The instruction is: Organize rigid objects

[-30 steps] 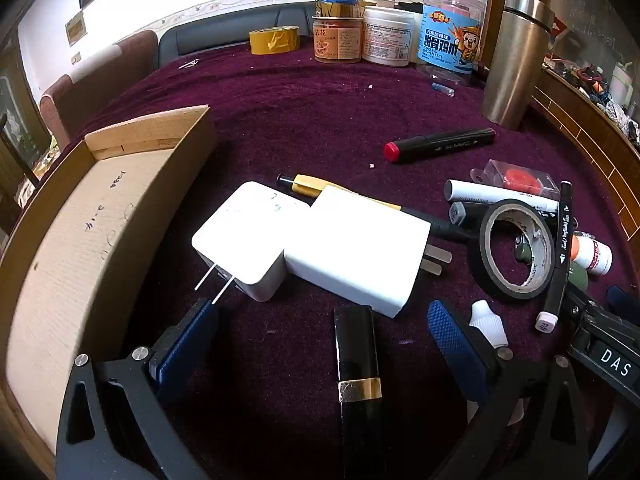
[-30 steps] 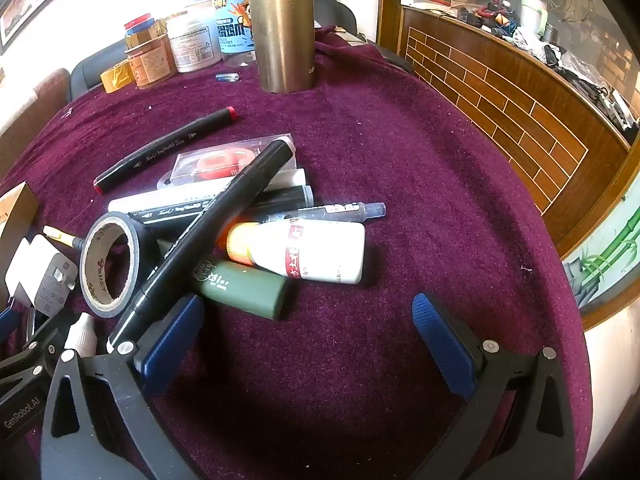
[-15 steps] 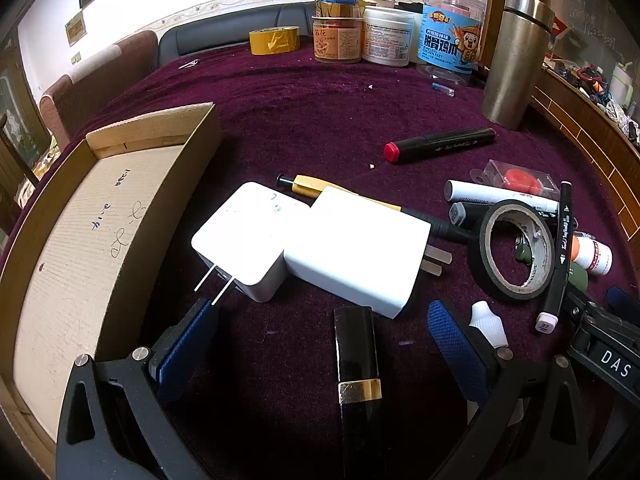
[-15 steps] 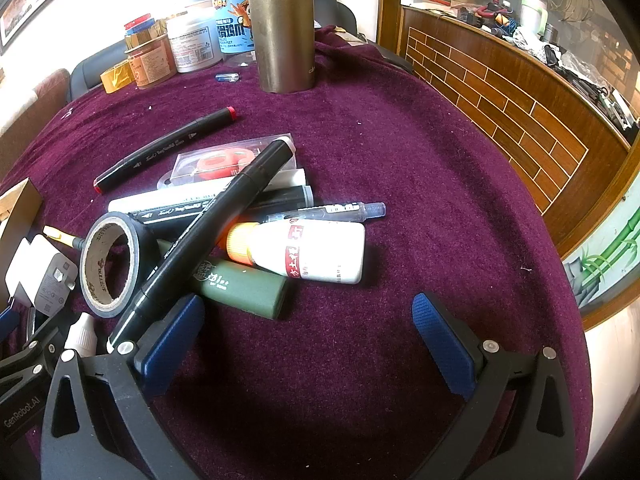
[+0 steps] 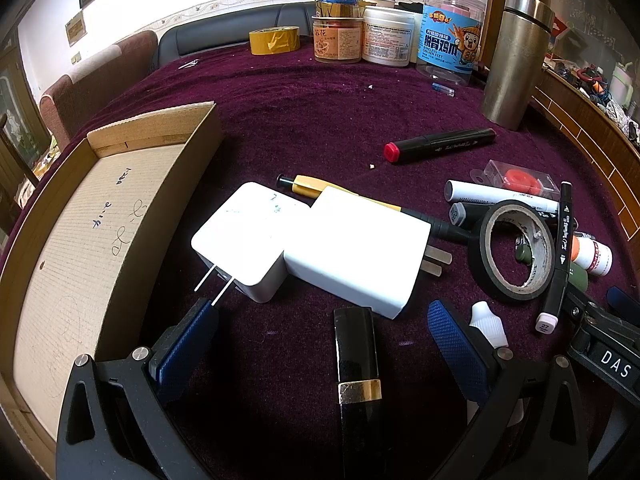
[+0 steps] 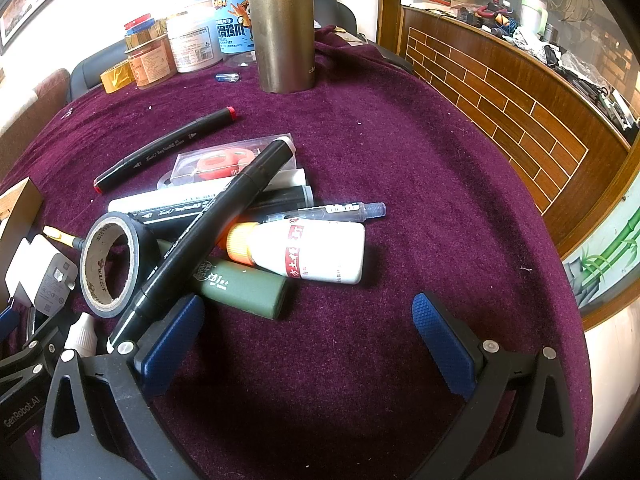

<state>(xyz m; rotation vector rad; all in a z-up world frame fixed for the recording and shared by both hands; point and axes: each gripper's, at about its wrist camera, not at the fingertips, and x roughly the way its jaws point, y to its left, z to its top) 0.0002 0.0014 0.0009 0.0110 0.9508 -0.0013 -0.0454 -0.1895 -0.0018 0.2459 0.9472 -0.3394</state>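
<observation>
My left gripper [image 5: 320, 316] is open and empty; a black lipstick tube with a gold band [image 5: 356, 356] lies between its jaws. Just ahead lie two white chargers [image 5: 244, 240] [image 5: 356, 256] side by side. An open cardboard box [image 5: 80, 248] stands at the left. My right gripper [image 6: 308, 320] is open and empty, just short of a pile: a green tube [image 6: 244, 288], a white bottle with an orange cap [image 6: 312, 252], a black marker [image 6: 216, 224] and a black tape roll [image 6: 108, 264].
A steel flask [image 5: 516, 60] stands at the back right, with jars [image 5: 386, 36] and a yellow tape roll [image 5: 274, 40] along the far edge. A red-capped black marker [image 5: 440, 146] lies alone mid-table. A brick-patterned wooden ledge [image 6: 520, 112] runs along the right.
The cardboard box has slid a little to the right, closer to the chargers. Both grippers have hardly moved.
</observation>
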